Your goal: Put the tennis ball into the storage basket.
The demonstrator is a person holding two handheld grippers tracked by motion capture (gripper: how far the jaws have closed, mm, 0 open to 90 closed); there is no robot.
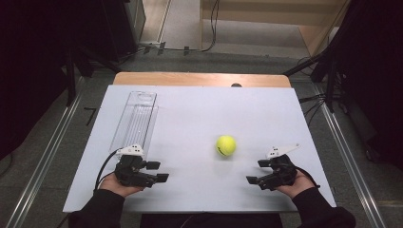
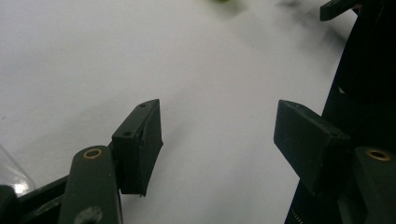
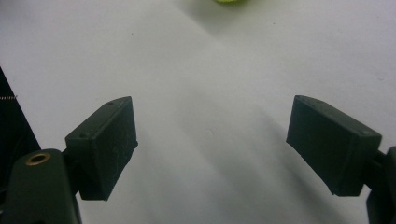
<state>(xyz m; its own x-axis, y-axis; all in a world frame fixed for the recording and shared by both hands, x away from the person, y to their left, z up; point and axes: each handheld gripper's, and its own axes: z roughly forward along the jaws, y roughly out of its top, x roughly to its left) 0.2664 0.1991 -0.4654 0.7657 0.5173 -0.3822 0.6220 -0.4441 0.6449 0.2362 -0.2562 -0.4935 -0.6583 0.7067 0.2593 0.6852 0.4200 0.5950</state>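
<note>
Yellow ball (image 1: 226, 145) lies at ten o'clock of the right gripper (image 1: 260, 171), well apart. Left gripper (image 1: 159, 171) rests at the ball's eight o'clock. Both grippers' jaws stand apart, holding nothing.

Plenty of open bench (image 1: 199, 118) between my two tools, nothing blocking. The tennis ball (image 1: 226, 145) sits just ahead of my right tool (image 1: 259, 172), near the middle. The clear tray (image 1: 135, 118) hogs the lane ahead of my left tool (image 1: 157, 172).
</note>
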